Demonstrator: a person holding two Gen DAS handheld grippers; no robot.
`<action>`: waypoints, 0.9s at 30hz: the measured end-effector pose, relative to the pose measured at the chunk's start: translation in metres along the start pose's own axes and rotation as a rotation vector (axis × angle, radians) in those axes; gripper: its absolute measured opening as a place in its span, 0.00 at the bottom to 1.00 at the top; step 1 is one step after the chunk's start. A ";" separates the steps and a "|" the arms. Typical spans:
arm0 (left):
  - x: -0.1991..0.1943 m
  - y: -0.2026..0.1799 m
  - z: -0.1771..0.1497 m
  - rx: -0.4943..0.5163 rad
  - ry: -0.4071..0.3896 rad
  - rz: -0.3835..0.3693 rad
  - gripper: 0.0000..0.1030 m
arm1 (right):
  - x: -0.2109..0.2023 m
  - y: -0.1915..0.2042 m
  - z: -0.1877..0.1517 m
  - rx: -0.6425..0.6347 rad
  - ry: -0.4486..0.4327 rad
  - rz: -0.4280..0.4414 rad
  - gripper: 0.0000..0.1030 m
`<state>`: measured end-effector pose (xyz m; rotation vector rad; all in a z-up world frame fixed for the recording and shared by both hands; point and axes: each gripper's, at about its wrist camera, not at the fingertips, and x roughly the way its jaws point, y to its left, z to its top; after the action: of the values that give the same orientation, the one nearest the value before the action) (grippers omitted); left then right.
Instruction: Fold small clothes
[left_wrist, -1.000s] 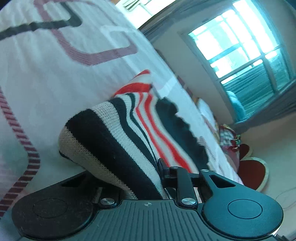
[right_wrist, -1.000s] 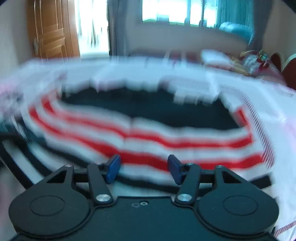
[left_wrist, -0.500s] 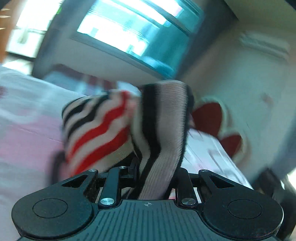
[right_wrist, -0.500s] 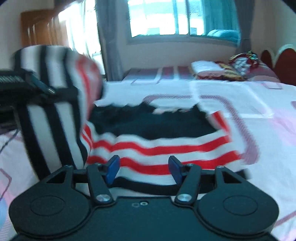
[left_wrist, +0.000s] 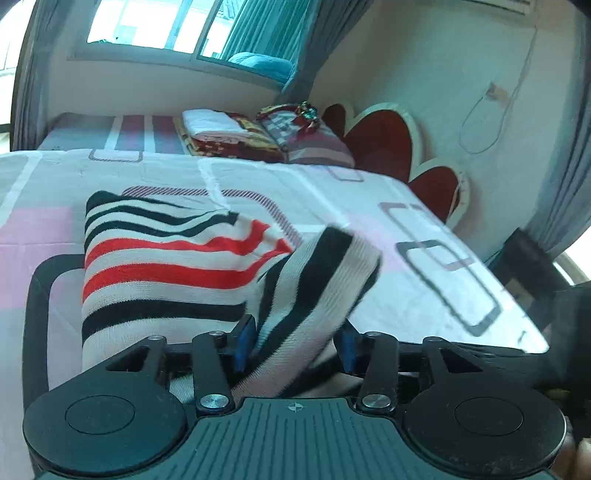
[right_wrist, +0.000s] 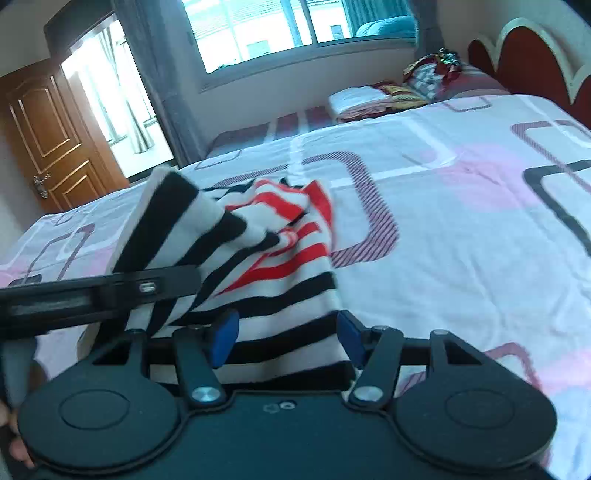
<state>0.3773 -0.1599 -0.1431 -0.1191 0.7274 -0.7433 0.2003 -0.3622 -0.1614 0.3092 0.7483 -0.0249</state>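
A bedroom with a big window (right_wrist: 295, 33) at the far wall, a brown wooden door (right_wrist: 48, 140) at the far left, and a red headboard (left_wrist: 384, 144) with wavy edges on the right. The bed (right_wrist: 461, 229) has a white and pink sheet with square shapes on it. Folded bedding and pillows (left_wrist: 266, 136) sit at the far end of the bed. The striped sweater (left_wrist: 159, 273), black, white and red, lies on the sheet near the middle of the bed, partly folded. The left gripper (left_wrist: 295, 339) points down at the bed, and its jaws are opening. A black and white sleeve (left_wrist: 314, 295) of the sweater hangs between its blue pads (left_wrist: 245, 339); the pads no longer look tight on the cloth. In the right wrist view the left gripper shows as a dark bar (right_wrist: 99, 295) on the left with the sleeve draped over it. The right gripper (right_wrist: 284, 339) is about half open and grips nothing; it leans down over the near edge of the sweater, whose stripes show between its blue pads (right_wrist: 351, 336). A bit of a hand (right_wrist: 14, 443) shows at the bottom left corner.
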 end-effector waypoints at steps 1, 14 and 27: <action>-0.009 -0.003 0.000 0.009 -0.009 -0.012 0.44 | -0.002 -0.001 0.001 -0.001 0.006 -0.002 0.57; 0.008 0.040 -0.027 0.093 0.031 0.280 0.67 | -0.025 0.003 0.008 0.060 0.039 0.135 0.75; -0.007 0.052 -0.029 0.040 -0.033 0.286 0.67 | 0.060 0.001 0.037 0.284 0.108 0.191 0.31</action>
<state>0.3850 -0.1128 -0.1790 0.0097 0.6808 -0.4812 0.2693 -0.3663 -0.1762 0.6562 0.8203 0.0666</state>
